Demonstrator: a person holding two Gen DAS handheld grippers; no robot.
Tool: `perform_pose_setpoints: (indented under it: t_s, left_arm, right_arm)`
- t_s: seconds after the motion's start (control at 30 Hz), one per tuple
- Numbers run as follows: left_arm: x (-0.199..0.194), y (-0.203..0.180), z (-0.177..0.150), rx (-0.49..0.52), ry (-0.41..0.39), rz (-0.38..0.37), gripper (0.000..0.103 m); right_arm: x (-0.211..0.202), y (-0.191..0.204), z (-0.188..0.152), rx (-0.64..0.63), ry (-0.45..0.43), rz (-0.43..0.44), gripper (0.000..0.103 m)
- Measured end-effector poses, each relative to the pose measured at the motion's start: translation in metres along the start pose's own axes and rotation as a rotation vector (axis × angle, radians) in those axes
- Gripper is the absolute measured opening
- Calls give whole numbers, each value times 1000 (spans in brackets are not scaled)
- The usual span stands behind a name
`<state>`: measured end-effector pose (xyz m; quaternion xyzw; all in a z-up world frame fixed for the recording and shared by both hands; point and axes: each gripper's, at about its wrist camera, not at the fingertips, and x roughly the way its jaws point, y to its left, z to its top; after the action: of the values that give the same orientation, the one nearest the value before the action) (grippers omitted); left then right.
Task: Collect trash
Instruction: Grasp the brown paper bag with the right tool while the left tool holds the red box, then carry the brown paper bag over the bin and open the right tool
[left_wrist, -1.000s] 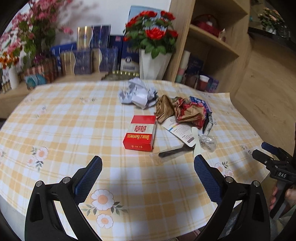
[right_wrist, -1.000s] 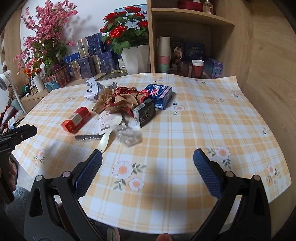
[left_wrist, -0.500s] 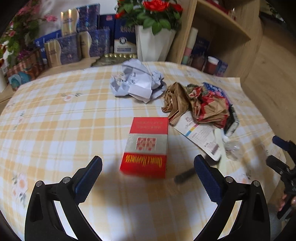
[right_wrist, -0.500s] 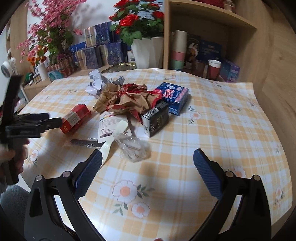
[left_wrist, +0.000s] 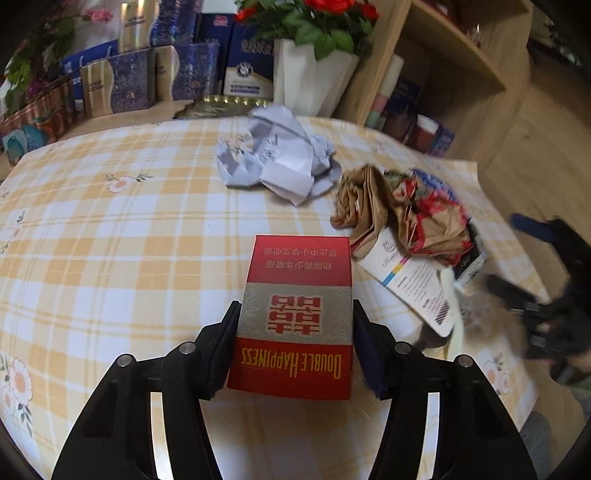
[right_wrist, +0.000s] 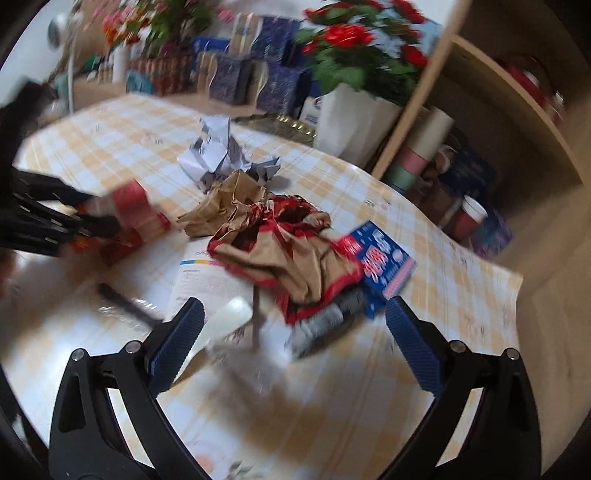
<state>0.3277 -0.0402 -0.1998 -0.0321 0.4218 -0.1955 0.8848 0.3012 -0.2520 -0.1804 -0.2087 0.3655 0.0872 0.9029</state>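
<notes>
The left claw (left_wrist: 293, 345) is closing on the red cigarette pack (left_wrist: 295, 314), which lies flat on the bench (left_wrist: 110, 240) between its fingers, both pads at its sides. Just right of the pack lie a printed leaflet (left_wrist: 413, 288) and crumpled brown-and-red wrapping (left_wrist: 410, 214); beyond it, crumpled white paper (left_wrist: 280, 162). The right claw (right_wrist: 291, 339) stands open over a white spoon (right_wrist: 229, 317), a blue box (right_wrist: 380, 266) ahead on its right.

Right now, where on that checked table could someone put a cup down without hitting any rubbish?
The wide stretch of checked tablecloth left of the red cigarette box and crumpled white paper is bare. So is the cloth's near right part in the right wrist view. The middle is crowded: brown and red wrapper, blue box, leaflet.
</notes>
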Motion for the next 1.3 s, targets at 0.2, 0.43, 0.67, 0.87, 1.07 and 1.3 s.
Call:
perform_pose_setpoints:
  t_s: [0.2,0.43,0.67,0.87,1.07,1.3]
  left_arm:
    - [-34,9,-1,-47,-72,-27,56]
    - [-65,20,-6,-102,-138,-49,56]
    - [-74,26,-14,-109,-160,-39,56]
    - [-80,26,-23,-111,-182,-34,56]
    - [-99,26,-26,-114,-205,-34,56]
    - [-126,16,-31,-91,-227,-29,56]
  right_arm:
    - [35,17,31,-92,54,-3,97]
    - [58,8,67,124,84,55,97]
    - [92,-1,66,256,194,-51,97]
    - [90,6,70,253,163,-93,63]
    - [48,3,74,252,56,-41,39]
    - [-20,1,74,250,-68,-14,38]
